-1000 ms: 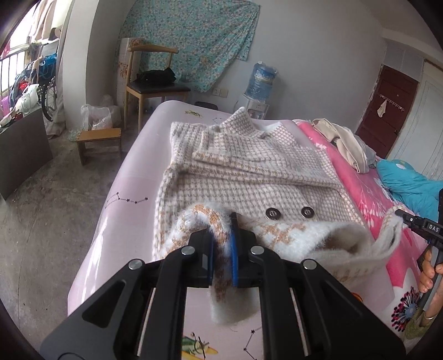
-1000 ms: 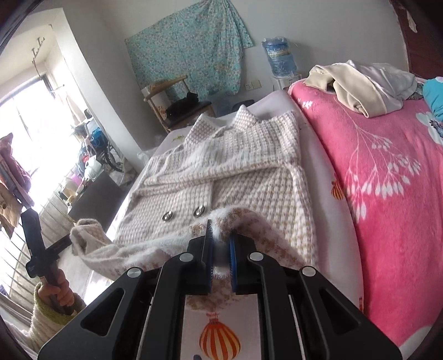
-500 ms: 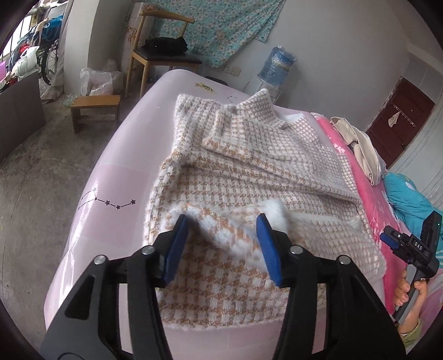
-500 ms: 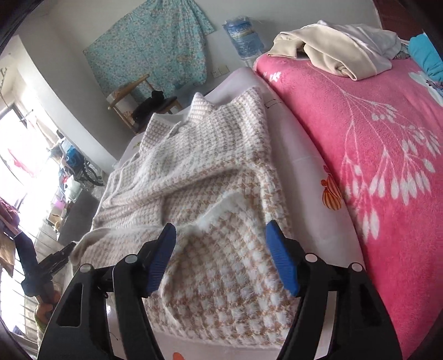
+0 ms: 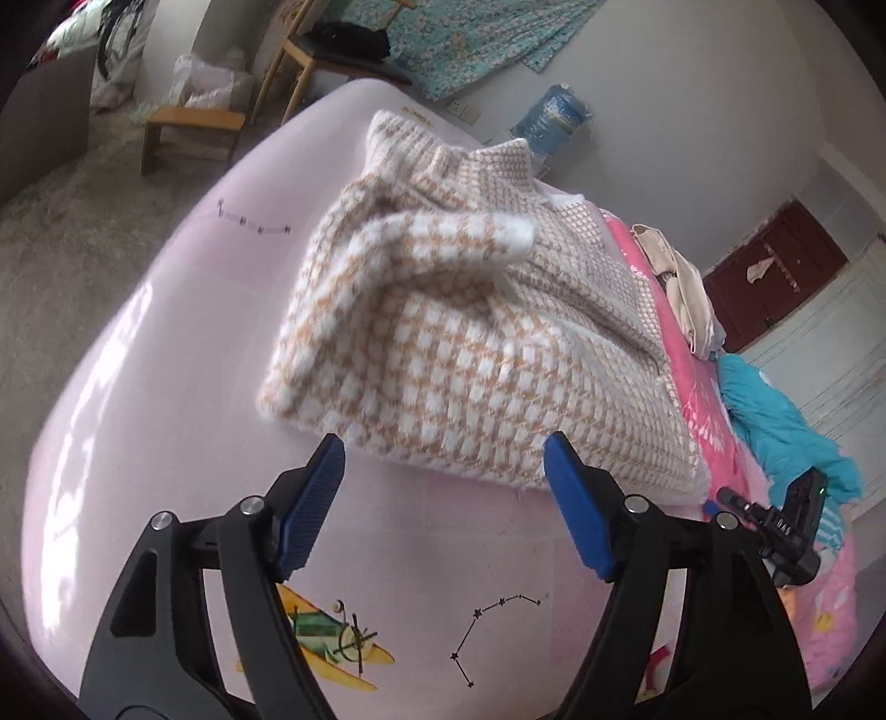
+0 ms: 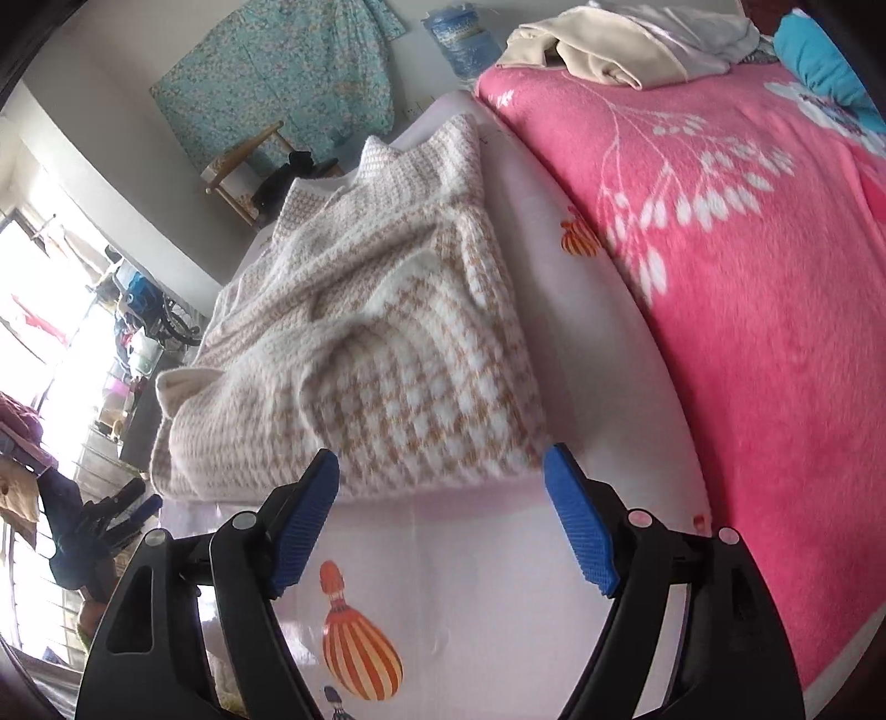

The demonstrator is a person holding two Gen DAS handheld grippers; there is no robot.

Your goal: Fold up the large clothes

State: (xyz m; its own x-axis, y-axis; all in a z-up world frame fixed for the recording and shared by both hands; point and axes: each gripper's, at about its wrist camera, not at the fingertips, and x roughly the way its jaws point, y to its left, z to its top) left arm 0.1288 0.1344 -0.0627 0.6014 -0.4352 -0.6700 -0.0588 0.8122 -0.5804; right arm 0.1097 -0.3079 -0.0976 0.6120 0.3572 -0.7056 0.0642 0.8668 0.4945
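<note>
A beige-and-white houndstooth coat [image 5: 454,343] lies folded on the pale pink bed sheet [image 5: 166,354], its hem turned up over the body. My left gripper [image 5: 443,504] is open and empty, just short of the coat's near folded edge. In the right wrist view the same coat [image 6: 387,354] lies ahead. My right gripper [image 6: 440,509] is open and empty, just short of the fold. The right gripper also shows in the left wrist view [image 5: 786,526] at the far right. The left gripper shows in the right wrist view [image 6: 111,515] at the far left.
A pink flowered blanket [image 6: 747,266] covers the bed to the right of the coat. Cream clothes [image 6: 620,44] and a teal garment [image 5: 786,421] lie on it. A wooden chair [image 5: 326,50], a small stool [image 5: 188,122] and a water bottle [image 5: 554,116] stand beyond the bed.
Both grippers were shut on the coat's hem, carried it up over the body, opened and let go. They have since drawn back to just short of the folded edge.
</note>
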